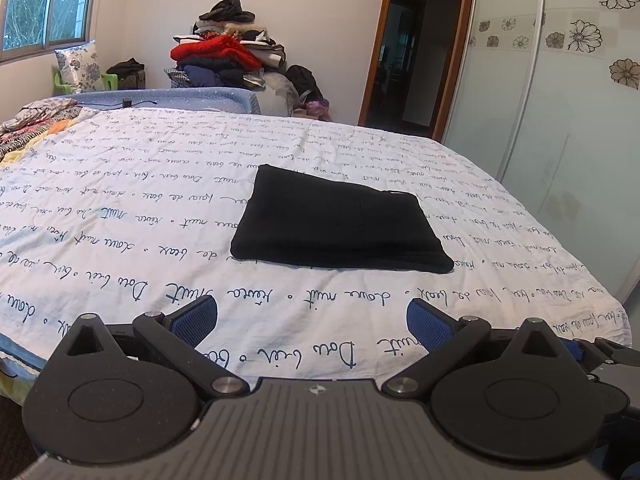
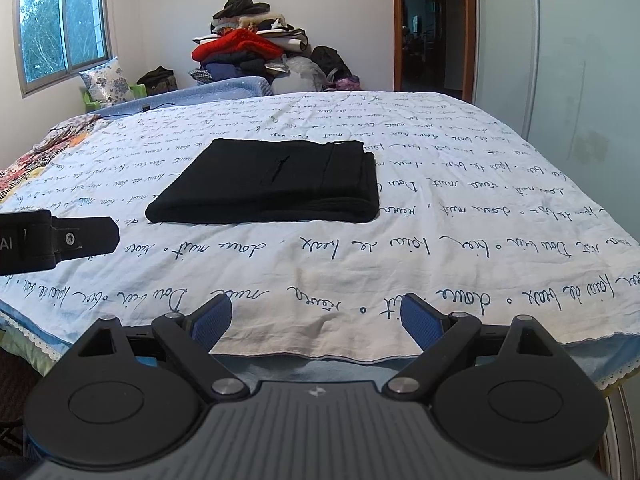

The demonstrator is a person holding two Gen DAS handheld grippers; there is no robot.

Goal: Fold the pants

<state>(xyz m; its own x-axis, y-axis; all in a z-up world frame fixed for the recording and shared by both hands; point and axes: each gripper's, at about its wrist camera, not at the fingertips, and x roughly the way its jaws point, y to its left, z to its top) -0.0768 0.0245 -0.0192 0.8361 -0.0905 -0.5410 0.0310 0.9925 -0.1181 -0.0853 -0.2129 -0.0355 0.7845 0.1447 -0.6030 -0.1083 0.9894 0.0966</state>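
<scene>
Pants (image 2: 268,180) lie folded ahead of your right gripper (image 2: 316,322), long axis crosswise; both jaws wide, empty; left gripper (image 1: 312,318) similarly near

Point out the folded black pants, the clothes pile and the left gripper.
folded black pants (image 2: 272,180): right wrist view, top layer near the pocket slit.
clothes pile (image 1: 228,52): left wrist view, red garment.
left gripper (image 1: 312,320): left wrist view, between open fingertips.

We see a bed (image 1: 120,240) under a white sheet with blue script. Black folded pants (image 1: 340,228) lie at frame centre; a patterned quilt (image 1: 24,136) lies at the left edge.
</scene>
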